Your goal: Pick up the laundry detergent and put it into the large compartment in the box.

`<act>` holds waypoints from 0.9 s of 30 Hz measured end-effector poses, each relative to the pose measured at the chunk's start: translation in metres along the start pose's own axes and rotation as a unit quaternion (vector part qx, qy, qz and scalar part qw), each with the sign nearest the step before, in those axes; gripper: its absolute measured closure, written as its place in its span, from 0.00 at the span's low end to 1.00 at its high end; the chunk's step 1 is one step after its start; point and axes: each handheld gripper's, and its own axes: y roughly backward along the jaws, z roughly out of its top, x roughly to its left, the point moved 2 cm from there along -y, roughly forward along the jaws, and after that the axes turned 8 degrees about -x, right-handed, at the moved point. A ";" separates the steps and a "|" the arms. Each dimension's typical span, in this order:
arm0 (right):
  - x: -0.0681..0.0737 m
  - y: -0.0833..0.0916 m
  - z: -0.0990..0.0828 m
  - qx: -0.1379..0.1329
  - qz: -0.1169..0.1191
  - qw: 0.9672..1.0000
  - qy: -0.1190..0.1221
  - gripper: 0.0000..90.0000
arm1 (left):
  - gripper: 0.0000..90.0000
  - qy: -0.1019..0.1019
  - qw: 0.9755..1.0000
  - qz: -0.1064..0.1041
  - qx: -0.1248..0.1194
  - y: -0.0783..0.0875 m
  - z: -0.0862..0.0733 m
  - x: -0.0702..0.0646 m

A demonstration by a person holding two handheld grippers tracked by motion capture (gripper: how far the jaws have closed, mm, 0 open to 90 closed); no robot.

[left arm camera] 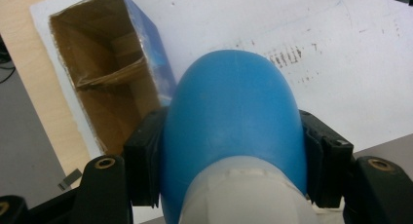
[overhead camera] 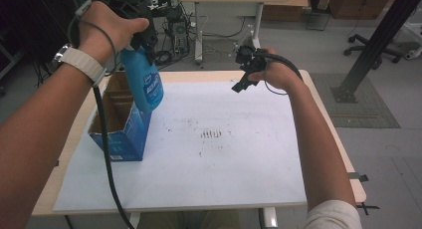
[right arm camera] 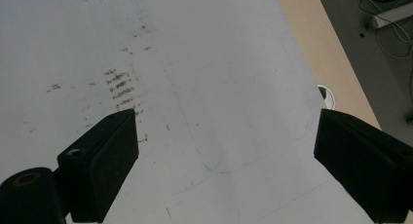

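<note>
A blue bottle (overhead camera: 148,86) with a white neck hangs in the air, held near its top by my left gripper (overhead camera: 138,40). In the left gripper view the jaws press both sides of the bottle (left arm camera: 234,121). Below and left of it stands an open blue cardboard box (overhead camera: 121,123) with cardboard dividers inside (left arm camera: 104,78). My right gripper (overhead camera: 245,78) is raised over the far right part of the table, open, with nothing between its jaws; the right gripper view looks down on the white sheet (right arm camera: 204,63).
A white sheet (overhead camera: 214,154) with dark smudges (overhead camera: 211,134) covers most of the wooden table (overhead camera: 326,114). Beyond the table are a desk, cables and an office chair base on the floor. A black metal post (overhead camera: 373,45) stands at the right.
</note>
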 end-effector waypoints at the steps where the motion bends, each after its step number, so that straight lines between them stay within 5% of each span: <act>1: 0.000 0.000 0.000 0.000 0.000 1.000 0.000 0.10 | 0.41 0.003 1.000 0.001 -0.002 0.002 0.000 0.002; 27: 0.000 0.002 0.000 -0.002 -0.002 1.000 -0.001 0.10 | 0.41 0.065 0.997 0.027 -0.008 0.019 -0.004 0.044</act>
